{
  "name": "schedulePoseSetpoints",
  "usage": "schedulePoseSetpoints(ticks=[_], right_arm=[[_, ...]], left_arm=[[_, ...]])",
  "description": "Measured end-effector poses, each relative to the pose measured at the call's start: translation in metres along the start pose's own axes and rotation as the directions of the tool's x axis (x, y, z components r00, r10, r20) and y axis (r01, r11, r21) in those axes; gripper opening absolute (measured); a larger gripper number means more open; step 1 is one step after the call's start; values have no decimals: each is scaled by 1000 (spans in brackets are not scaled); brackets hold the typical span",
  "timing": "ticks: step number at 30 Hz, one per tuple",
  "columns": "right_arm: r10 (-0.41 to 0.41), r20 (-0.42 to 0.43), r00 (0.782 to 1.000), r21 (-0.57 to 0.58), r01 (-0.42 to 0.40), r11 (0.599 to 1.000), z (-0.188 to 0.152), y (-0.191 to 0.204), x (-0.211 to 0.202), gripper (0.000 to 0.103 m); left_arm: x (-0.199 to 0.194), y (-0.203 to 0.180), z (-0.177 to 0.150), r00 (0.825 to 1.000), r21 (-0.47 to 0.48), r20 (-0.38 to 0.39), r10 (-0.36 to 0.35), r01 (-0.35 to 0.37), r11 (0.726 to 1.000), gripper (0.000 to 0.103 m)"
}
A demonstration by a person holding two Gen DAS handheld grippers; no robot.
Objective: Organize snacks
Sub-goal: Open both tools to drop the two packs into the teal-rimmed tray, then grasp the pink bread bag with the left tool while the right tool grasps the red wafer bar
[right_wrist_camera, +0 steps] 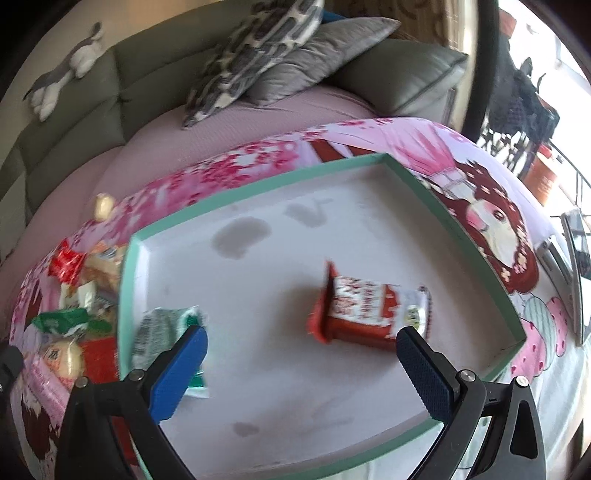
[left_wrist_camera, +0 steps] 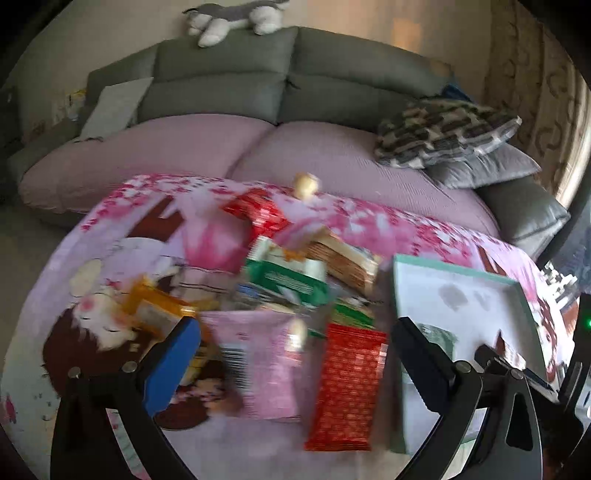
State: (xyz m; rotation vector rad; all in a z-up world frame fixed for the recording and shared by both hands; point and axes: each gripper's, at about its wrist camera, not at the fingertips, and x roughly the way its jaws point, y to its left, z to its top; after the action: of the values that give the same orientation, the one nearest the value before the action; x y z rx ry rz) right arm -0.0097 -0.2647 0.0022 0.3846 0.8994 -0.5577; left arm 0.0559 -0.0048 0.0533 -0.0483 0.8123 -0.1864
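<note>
A pile of snack packets lies on the pink cartoon tablecloth (left_wrist_camera: 92,266). In the left wrist view my left gripper (left_wrist_camera: 295,336) is open and empty above a pink packet (left_wrist_camera: 258,362) and a red patterned packet (left_wrist_camera: 347,384); a green packet (left_wrist_camera: 291,280) and an orange packet (left_wrist_camera: 155,306) lie beyond. A white tray with a green rim (right_wrist_camera: 258,173) holds a red-and-white packet (right_wrist_camera: 365,306) and a green-and-white packet (right_wrist_camera: 162,328). My right gripper (right_wrist_camera: 301,339) is open and empty above the tray, the red-and-white packet just ahead between its fingers.
A grey sofa with pink seat cushions (left_wrist_camera: 314,155) runs behind the table, with patterned and grey pillows (left_wrist_camera: 443,129) and a plush toy (left_wrist_camera: 236,18). The tray also shows at the right of the left wrist view (left_wrist_camera: 517,291). The other gripper's body shows at the right edge (left_wrist_camera: 576,369).
</note>
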Motion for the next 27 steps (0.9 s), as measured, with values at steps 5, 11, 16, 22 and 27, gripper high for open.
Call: schedulePoseSetpoints(ticks=[5,11,16,22,27], right_arm=[[39,5,999,-49,-38,998,-7,24,-4,103],[90,-4,996,-101,-90,991,-18,56,-9,103],[143,-18,990,-167,-144,976,-31,89,-14,103],[211,-18,977,-217,-209,953,-46,119,-21,103],[239,-8,971,-254,-233,939,-52,132,-26,103]], left_arm=[[-5,41,3,995,-60,3,102,-102,993,103],[-7,98,-3,983,-188,-32,183,-185,965,103],[-5,120,-9,980,-231,-57,192,-200,952,103],[-3,120,-11,987,-242,-74,144,-158,957,103],[6,106,-15,991,-229,-102,83,-105,968,103]])
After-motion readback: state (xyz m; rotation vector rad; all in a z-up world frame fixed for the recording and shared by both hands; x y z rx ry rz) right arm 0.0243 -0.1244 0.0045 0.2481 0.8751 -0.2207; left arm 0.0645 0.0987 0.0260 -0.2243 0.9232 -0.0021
